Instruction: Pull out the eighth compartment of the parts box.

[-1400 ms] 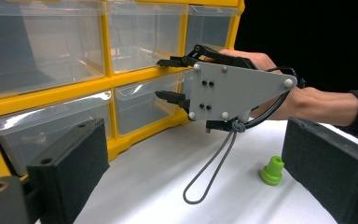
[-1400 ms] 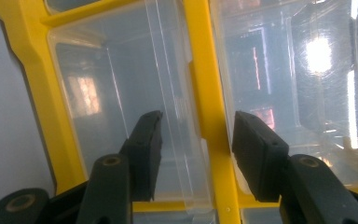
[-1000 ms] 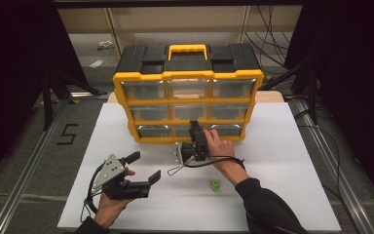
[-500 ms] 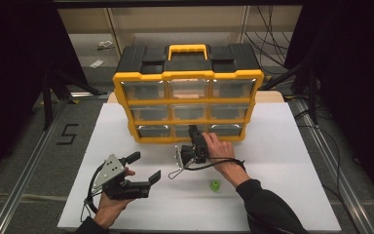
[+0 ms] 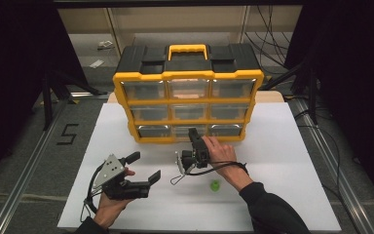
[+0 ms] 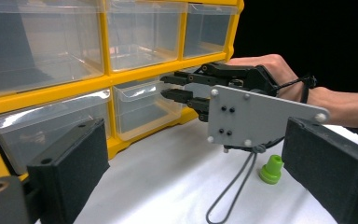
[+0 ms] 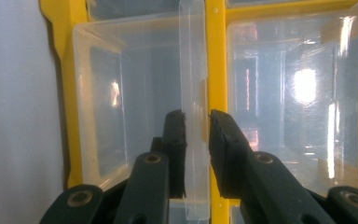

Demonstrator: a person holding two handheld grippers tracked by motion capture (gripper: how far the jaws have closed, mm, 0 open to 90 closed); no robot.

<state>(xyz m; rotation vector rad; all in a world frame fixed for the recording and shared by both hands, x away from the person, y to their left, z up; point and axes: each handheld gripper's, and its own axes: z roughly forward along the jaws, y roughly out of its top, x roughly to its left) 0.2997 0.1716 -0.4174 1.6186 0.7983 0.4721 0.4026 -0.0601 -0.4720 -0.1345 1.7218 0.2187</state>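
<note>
- We see the desk, white-topped, carrying everything.
- On its far half stands the organizer, yellow-framed with a black top and clear drawers in three rows.
- Our left hand-held gripper rests near the desk's front left, jaws spread wide and grasping nothing.
- Our right hand-held gripper reaches the bottom-row middle drawer; its jaws stand on either side of the drawer's clear front lip, with narrow gaps showing (we cannot tell whether they have clenched on it).
- A small green plug stands on the desk beside the right forearm, well clear of the organizer.
</note>
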